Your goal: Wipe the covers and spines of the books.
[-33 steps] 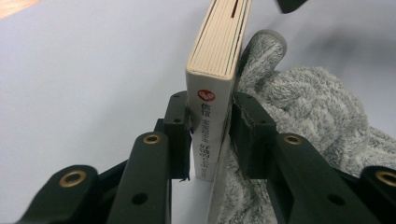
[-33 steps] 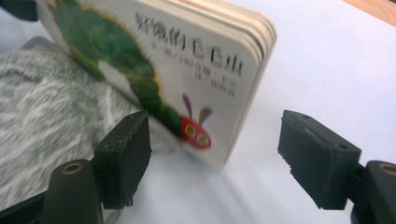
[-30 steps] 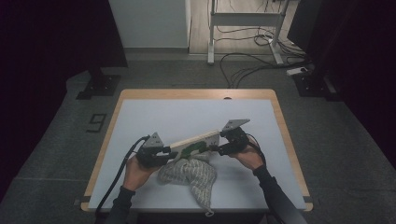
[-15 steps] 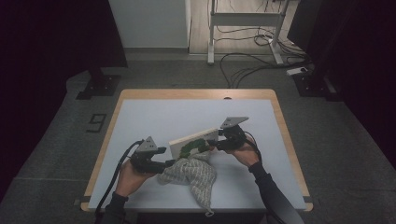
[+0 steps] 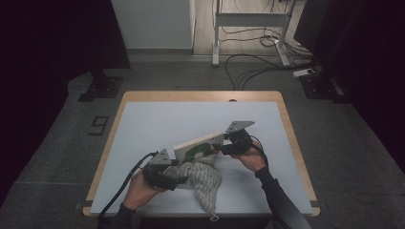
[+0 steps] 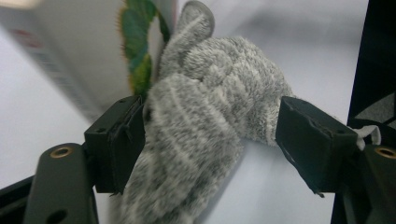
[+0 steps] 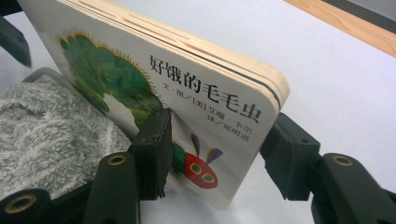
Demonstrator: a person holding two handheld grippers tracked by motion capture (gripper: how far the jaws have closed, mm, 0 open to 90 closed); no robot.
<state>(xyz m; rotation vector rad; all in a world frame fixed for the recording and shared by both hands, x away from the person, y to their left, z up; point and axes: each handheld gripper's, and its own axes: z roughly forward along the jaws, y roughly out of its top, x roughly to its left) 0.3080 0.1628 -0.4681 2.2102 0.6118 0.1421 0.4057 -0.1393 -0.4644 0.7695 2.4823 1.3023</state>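
Both left fingers (image 6: 116, 144) off sock (image 6: 205, 116)

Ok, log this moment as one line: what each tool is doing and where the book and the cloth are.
left tool: jaws just opening, astride grey cloth | right tool: shut on board book | book: tilted, leaning over cloth | white table

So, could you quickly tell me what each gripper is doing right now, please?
Left gripper: jaws just opened, grey sock loose between them.
Right gripper: jaws closed on the board book.
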